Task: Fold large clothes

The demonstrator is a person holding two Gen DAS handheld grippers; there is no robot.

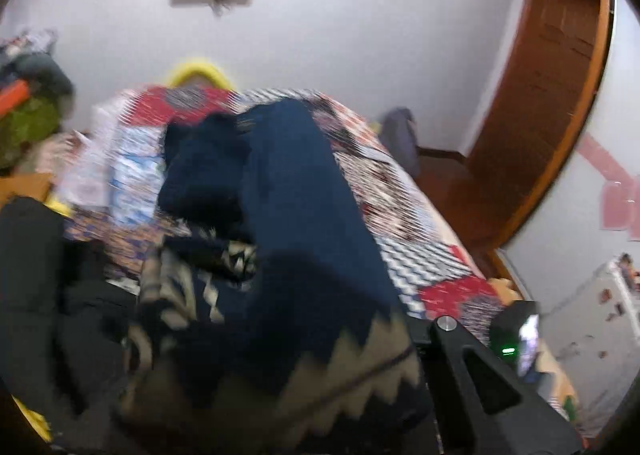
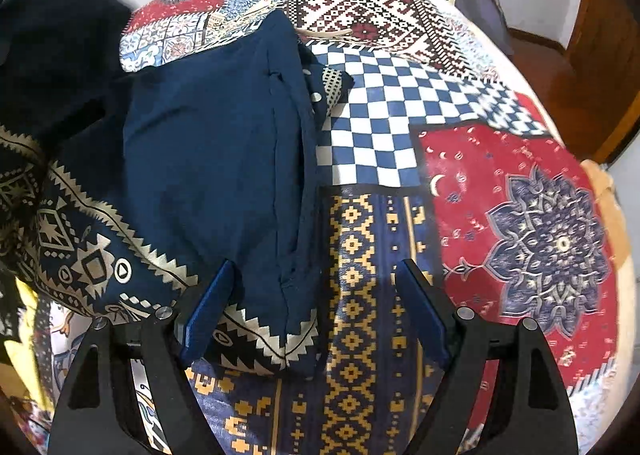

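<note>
Both grippers differ: the right gripper (image 2: 316, 295) is spread wide over the garment (image 2: 208, 159) hem, the left gripper (image 1: 400, 387) apparently pinches blurred cloth.

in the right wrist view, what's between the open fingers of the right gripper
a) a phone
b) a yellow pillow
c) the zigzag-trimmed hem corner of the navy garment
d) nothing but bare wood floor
c: the right gripper has its jaws wide apart, and the cream zigzag hem corner of the navy garment lies between them on the patchwork bedspread, with neither pad pressing on it.
</note>
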